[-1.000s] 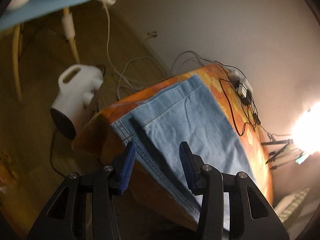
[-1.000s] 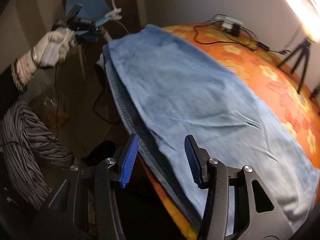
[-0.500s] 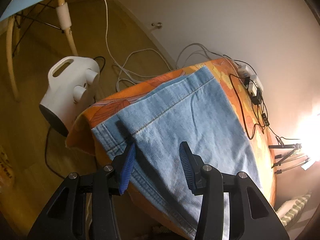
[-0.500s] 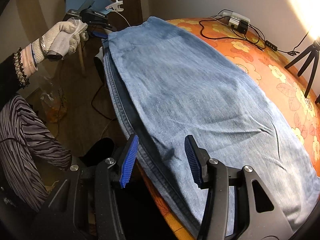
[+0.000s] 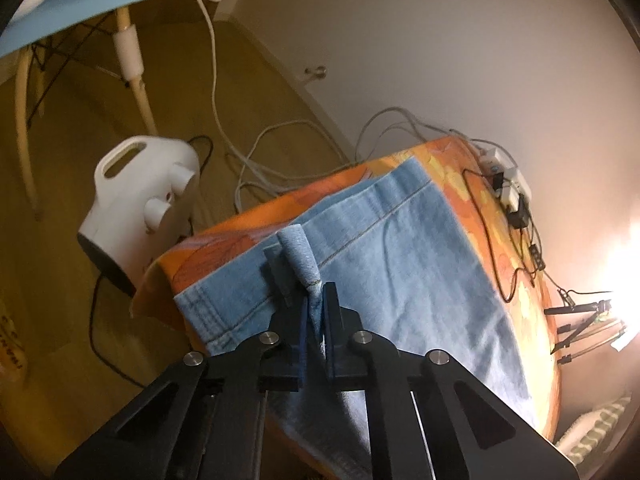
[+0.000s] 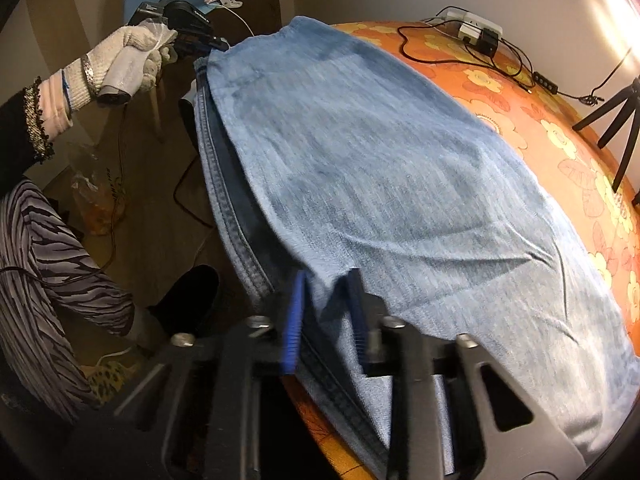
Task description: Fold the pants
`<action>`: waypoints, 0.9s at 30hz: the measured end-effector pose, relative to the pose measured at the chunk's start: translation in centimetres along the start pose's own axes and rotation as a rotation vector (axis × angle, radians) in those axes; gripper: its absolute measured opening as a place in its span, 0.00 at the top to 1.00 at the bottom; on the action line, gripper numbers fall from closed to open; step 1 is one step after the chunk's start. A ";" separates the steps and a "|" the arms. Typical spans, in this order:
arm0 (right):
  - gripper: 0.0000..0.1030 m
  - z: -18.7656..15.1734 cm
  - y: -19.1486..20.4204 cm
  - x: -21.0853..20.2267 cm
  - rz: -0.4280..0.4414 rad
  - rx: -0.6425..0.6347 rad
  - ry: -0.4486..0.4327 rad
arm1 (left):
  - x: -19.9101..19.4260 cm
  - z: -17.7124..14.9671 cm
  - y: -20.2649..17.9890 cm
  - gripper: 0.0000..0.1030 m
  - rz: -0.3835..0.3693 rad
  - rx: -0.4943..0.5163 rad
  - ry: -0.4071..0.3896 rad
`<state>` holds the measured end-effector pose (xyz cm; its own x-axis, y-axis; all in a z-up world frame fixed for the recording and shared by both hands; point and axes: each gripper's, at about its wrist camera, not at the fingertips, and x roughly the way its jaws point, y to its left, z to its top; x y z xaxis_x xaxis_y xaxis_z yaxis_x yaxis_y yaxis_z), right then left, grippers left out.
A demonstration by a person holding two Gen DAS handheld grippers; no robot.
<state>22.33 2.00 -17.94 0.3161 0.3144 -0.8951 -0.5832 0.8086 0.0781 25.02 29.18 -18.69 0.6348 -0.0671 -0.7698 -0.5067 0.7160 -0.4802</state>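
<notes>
Denim jeans (image 6: 360,152) edge, six o'clock: left gripper (image 5: 315,312) clamped, right gripper (image 6: 324,312) closing on it; thin pinches may slip.

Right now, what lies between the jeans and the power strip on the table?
In the right wrist view, only bare orange flowered tablecloth and a black cable lie between the jeans and the power strip.

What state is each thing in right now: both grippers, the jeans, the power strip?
Left gripper: shut on a pinched fold of jeans near the hem.
Right gripper: jaws closing on the jeans' near edge.
Jeans: laid flat on the orange tablecloth.
Power strip: plugs inserted.
</notes>
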 end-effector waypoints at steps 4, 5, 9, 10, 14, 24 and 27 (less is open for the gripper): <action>0.93 0.1 0.0 -0.5 -0.009 0.008 -0.022 | -1.2 0.2 -1.0 0.97 -0.024 0.032 -0.044; 0.94 0.2 0.0 -0.7 -0.010 0.010 -0.029 | -1.5 0.3 -1.1 0.97 -0.029 0.035 -0.055; 0.95 0.3 0.3 -1.7 -0.019 0.008 -0.059 | -3.5 0.1 -0.9 0.98 -0.045 0.048 -0.106; 0.95 0.3 0.5 -2.1 -0.015 0.003 -0.066 | -3.8 -0.1 -0.8 0.98 -0.042 0.048 -0.113; 0.95 -0.3 1.4 -2.1 -0.012 -0.018 -0.058 | -2.7 -0.7 1.0 0.98 0.024 0.057 -0.080; 0.97 -0.1 1.2 -3.1 0.000 -0.017 -0.078 | -3.4 -0.5 -0.1 0.98 0.038 0.114 -0.117; 0.97 -0.4 1.1 -3.0 0.002 -0.009 -0.073 | -4.3 -0.6 -0.8 0.98 0.010 0.119 -0.145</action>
<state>20.45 1.71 -15.31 0.3688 0.3514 -0.8606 -0.5900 0.8039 0.0754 22.29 28.49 -15.26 0.7116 0.0355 -0.7017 -0.4468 0.7936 -0.4130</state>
